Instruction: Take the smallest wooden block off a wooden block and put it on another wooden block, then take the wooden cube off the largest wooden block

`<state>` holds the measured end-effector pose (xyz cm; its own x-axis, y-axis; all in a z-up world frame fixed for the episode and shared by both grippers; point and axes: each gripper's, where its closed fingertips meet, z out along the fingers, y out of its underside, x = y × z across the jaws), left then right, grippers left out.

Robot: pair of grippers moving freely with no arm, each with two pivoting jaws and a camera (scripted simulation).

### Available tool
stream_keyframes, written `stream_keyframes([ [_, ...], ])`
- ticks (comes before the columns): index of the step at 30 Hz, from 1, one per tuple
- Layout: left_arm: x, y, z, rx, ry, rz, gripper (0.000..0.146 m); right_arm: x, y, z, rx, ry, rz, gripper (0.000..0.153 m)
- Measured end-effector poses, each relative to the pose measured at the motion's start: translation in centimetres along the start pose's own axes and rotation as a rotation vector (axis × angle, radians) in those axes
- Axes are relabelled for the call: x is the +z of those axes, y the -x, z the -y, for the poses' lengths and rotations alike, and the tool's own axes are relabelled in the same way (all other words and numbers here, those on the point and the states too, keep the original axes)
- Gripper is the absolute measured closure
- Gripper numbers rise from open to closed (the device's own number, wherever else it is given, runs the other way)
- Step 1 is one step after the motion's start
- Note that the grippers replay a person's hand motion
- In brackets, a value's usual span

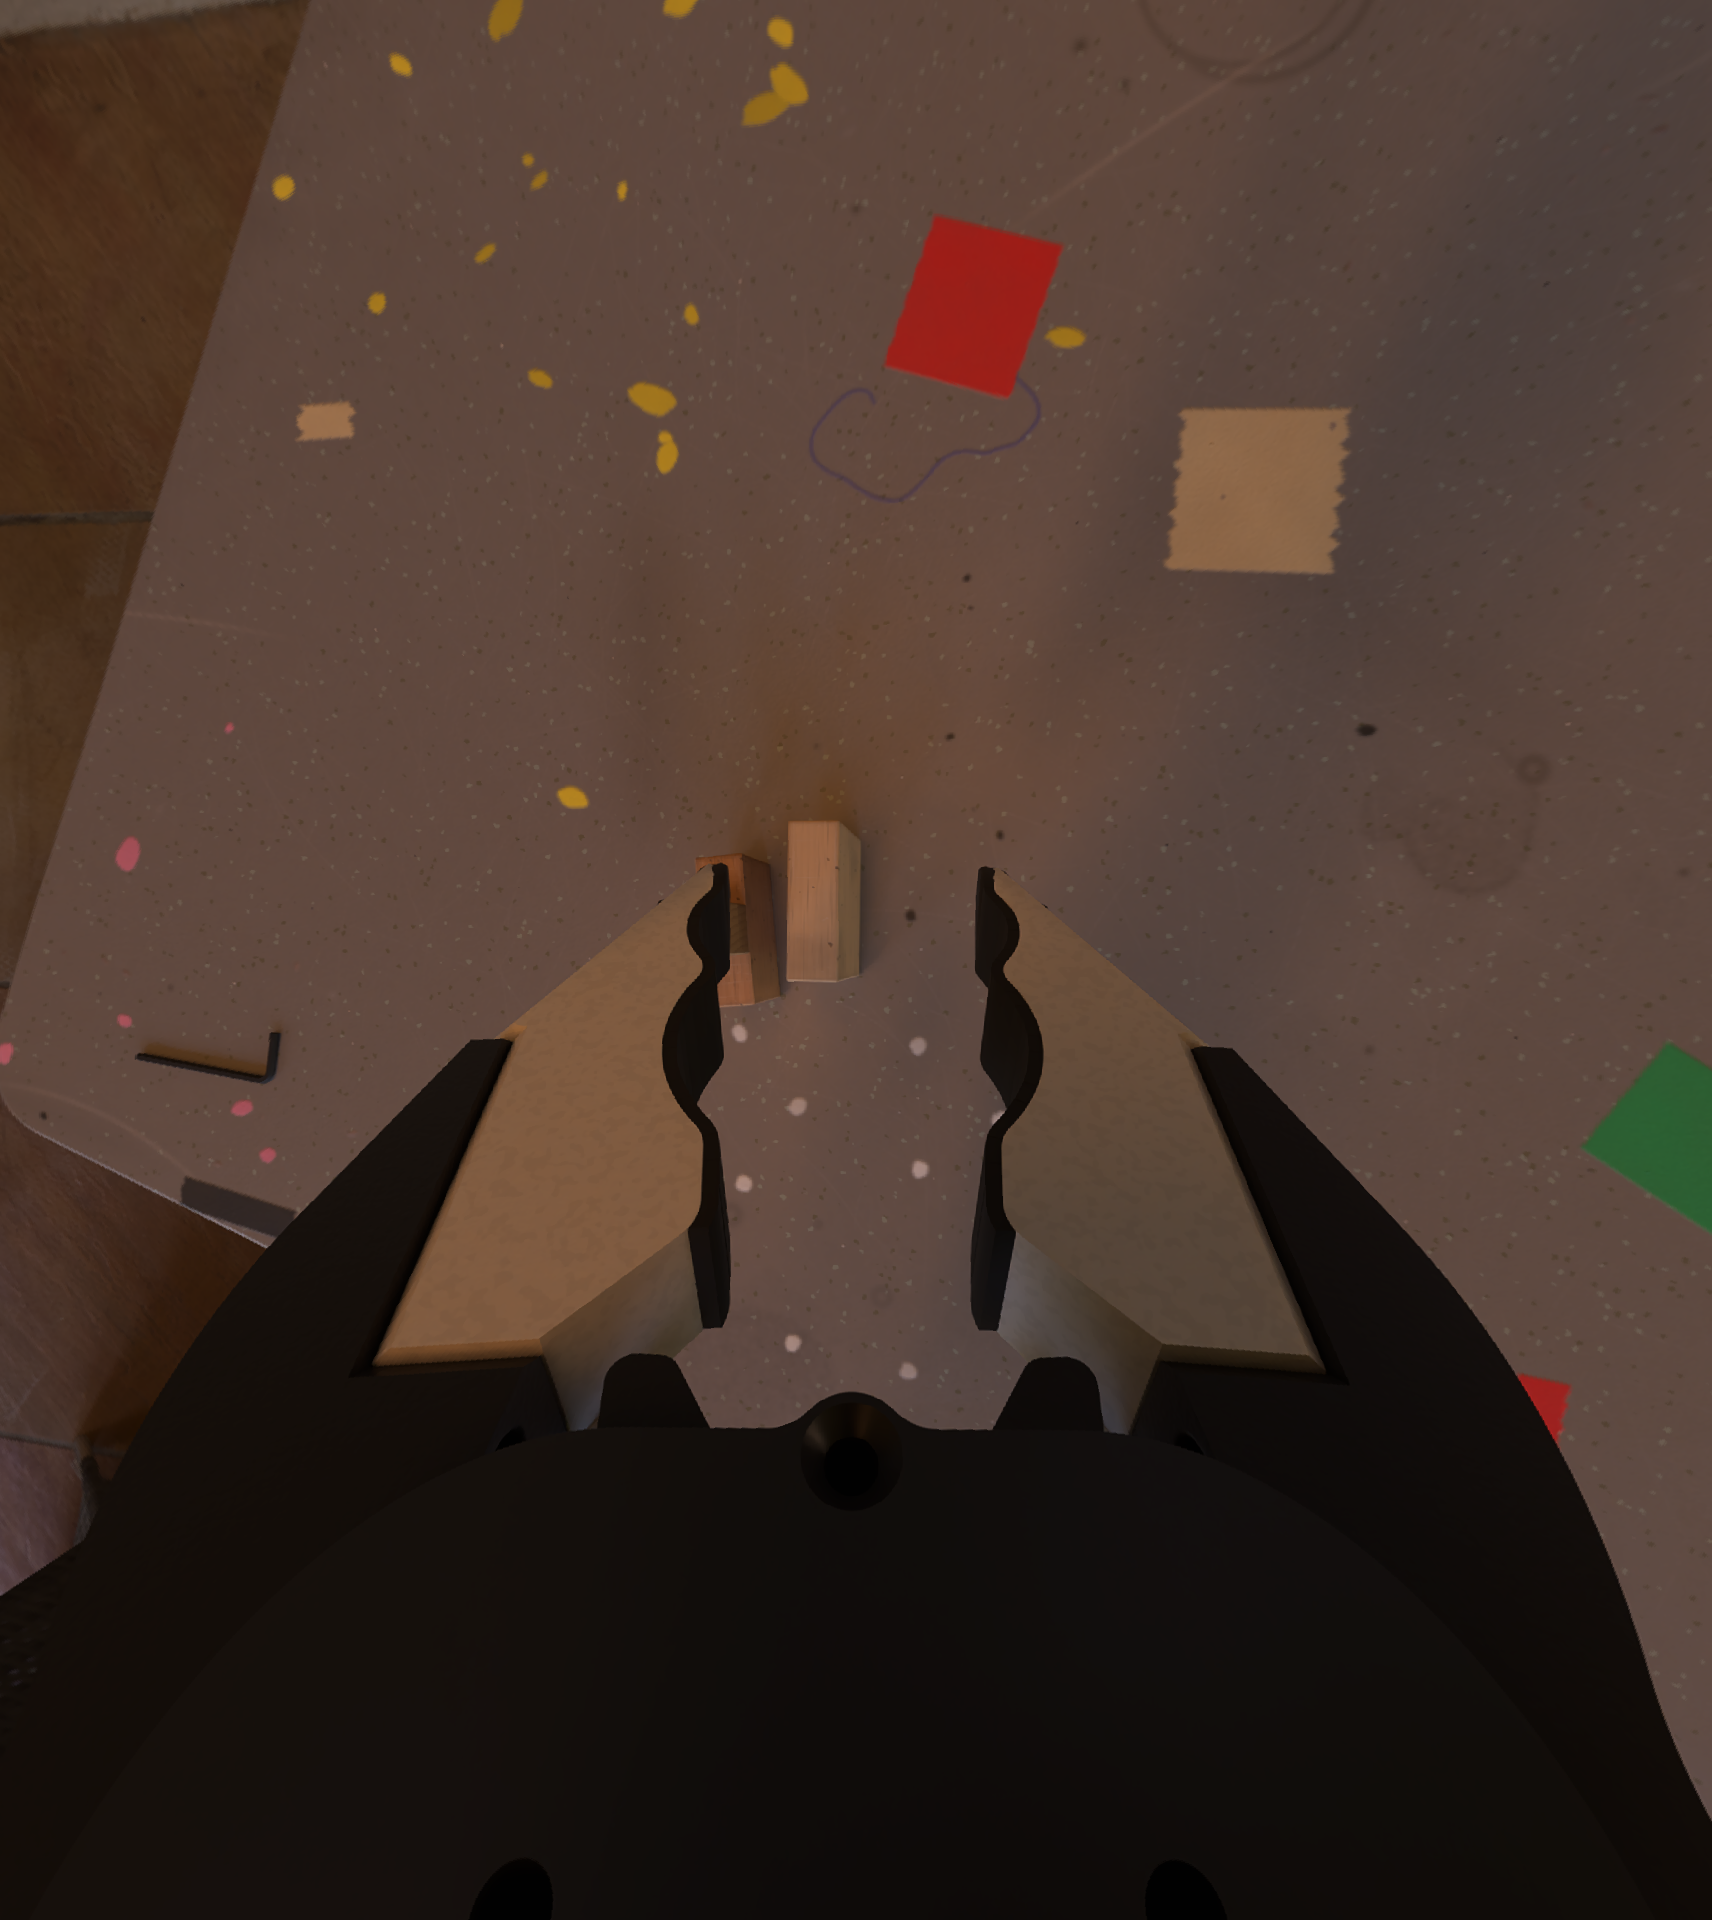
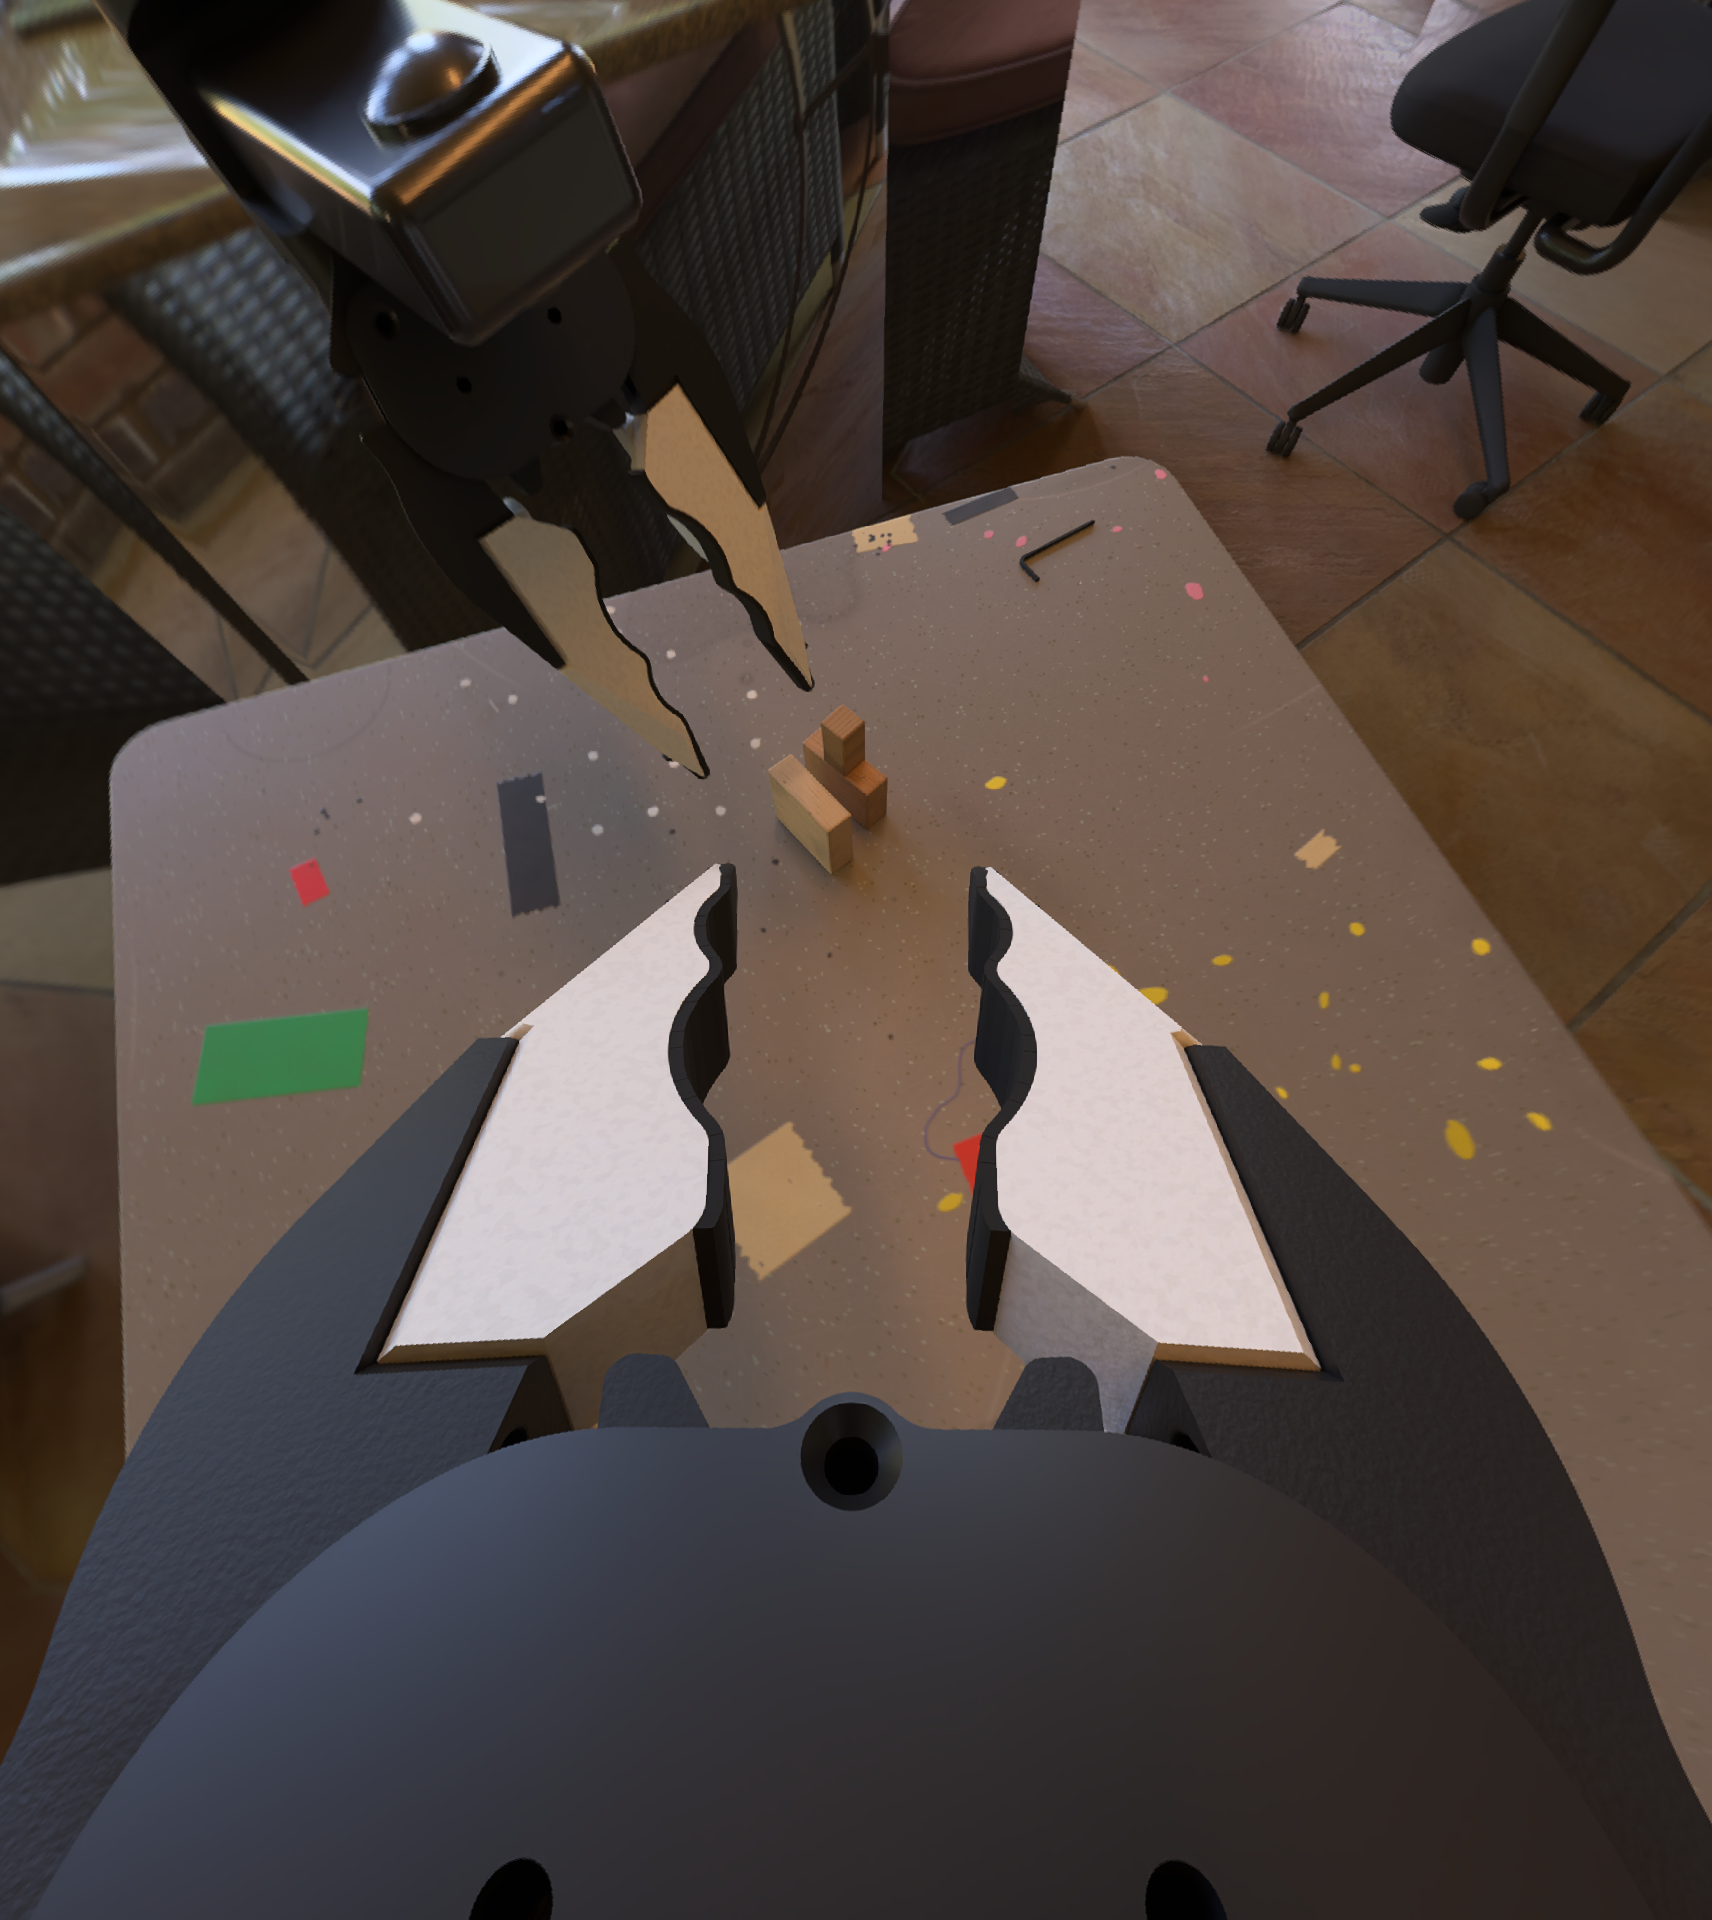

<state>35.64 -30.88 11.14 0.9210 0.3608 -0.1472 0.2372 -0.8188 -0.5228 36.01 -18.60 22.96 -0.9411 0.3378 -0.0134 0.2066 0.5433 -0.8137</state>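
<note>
Right wrist view: small block (image 2: 843, 736) sits atop the darker block (image 2: 857, 790), beside the pale block (image 2: 810, 816) on the desk (image 2: 1247, 831). My left claw (image 2: 756, 727) hovers released above, probably lining up; right claw (image 2: 850, 883) released too.

From my right wrist view, the table (image 2: 1091, 790) lies bare around the block cluster. The pale block (image 2: 810, 816) touches the darker block (image 2: 857, 784) — no gap between them — and the small block (image 2: 843, 736) on top is free all round. The left gripper (image 2: 753, 727), jaws apart, hangs just beside the cluster — crowding that side.
</note>
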Motion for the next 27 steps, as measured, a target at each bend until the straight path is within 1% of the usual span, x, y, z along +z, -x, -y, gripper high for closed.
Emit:
stream_keyframes([
  [2,0.7,0.2,-0.2,-0.004,0.013,-0.014,0.099,0.5,-0.3,-0.6,0.038,-0.010,-0.008,0.107],
  [3,1.0,0.1,-0.4,-0.006,0.017,-0.027,0.099,0.7,-0.8,-1.2,0.033,0.002,-0.027,0.107],
  [5,1.6,-0.4,-0.9,-0.005,0.038,-0.066,0.098,0.6,-2.2,-2.4,0.001,0.083,-0.100,0.106],
  [7,2.3,-1.0,-1.4,0.001,0.070,-0.121,0.097,0.3,-3.1,-2.6,-0.012,0.088,-0.153,0.105],
  [10,3.3,-1.2,-1.5,0.069,0.077,-0.117,0.101,0.5,-2.7,-2.0,0.020,0.025,-0.080,0.106],
  [12,3.7,-0.9,-1.9,0.092,0.104,-0.091,0.105,0.5,-3.2,-2.3,0.025,0.038,-0.093,0.106],
  [15,3.9,0.0,-2.8,0.082,0.166,-0.050,0.106,0.5,-4.1,-3.1,0.024,0.073,-0.127,0.106],
  [20,3.6,1.9,-3.7,0.030,0.183,0.028,0.107,0.9,-4.5,-3.6,0.050,0.078,-0.106,0.106],
  [23,3.1,3.6,-3.4,-0.032,0.133,0.086,0.114,1.5,-4.5,-3.8,0.044,0.096,-0.097,0.106],
  [25,2.9,5.0,-2.6,-0.076,0.070,0.144,0.115,1.9,-4.4,-3.8,0.039,0.107,-0.089,0.106],
  [27,3.1,5.6,-2.3,-0.103,0.042,0.151,0.111,2.2,-4.5,-4.0,0.037,0.124,-0.095,0.106],
])
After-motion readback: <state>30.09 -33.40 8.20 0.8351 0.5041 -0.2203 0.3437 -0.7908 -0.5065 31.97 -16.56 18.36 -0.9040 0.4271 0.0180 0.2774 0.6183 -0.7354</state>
